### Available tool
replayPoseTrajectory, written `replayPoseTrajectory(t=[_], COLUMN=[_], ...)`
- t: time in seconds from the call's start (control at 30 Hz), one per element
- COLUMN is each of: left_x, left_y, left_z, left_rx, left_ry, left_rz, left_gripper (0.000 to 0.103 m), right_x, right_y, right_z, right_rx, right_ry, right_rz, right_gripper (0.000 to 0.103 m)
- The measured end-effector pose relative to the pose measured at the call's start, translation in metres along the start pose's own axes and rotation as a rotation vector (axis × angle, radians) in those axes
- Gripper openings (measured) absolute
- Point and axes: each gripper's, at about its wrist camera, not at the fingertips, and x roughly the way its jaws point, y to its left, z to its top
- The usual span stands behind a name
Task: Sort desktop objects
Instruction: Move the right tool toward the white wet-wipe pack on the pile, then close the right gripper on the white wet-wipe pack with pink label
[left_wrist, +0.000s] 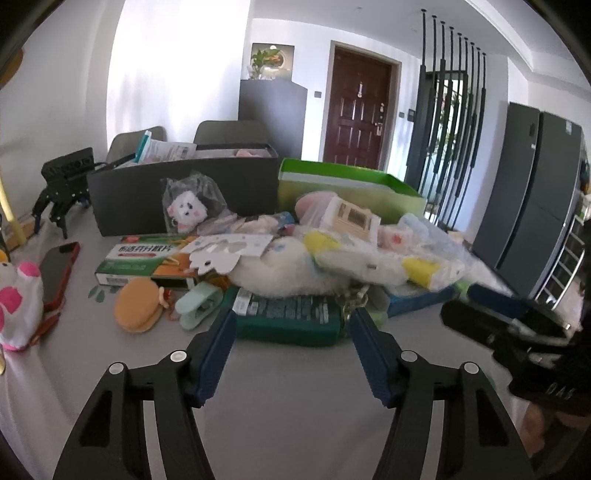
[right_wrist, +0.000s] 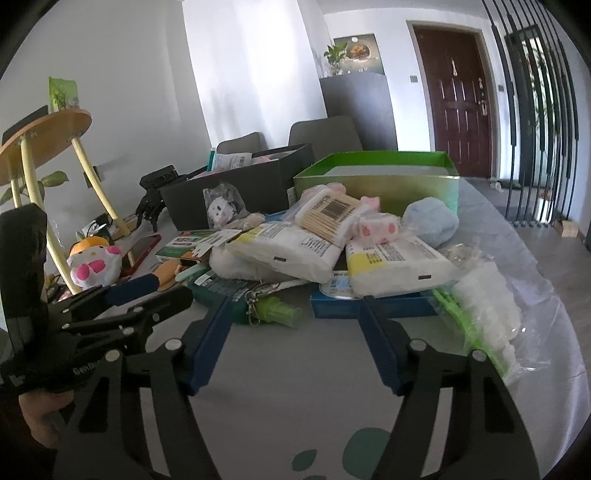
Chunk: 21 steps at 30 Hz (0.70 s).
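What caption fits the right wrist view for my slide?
Right gripper, open and empty, faces a cluttered pile before the green box and black box.

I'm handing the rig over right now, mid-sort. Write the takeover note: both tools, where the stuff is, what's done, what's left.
Left tool: open, empty, aimed at the teal box at the pile's near edge.
Right tool: open, empty, in front of the blue box and green spray bottle.
Pile heaped mid-table: tissue packs, swab box, plush toys.
Black bin behind left already holds some items; green bin behind right shows nothing inside from here.
Left: nearly the whole pile, plus phone and burger toy.
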Motion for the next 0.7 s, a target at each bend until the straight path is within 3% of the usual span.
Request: replayPoseTrajectory(t=[0.13,0.7], left_x=[0.002,0.046], left_y=[0.003,0.01], left_z=[0.017,0.053], left_rx=[-0.02,-0.072], left_ry=[-0.016,0.062], left_rz=[-0.02,-0.105], left_gripper=[0.066,0.061], right_x=[0.005,0.062], right_y=[-0.002,-0.011], right_z=[0.011,0.045], right_rx=[0.016,0.124], right_ry=[0.004,0.152], right_rz=[0.02,0.112], right_gripper=[0.069,0.069])
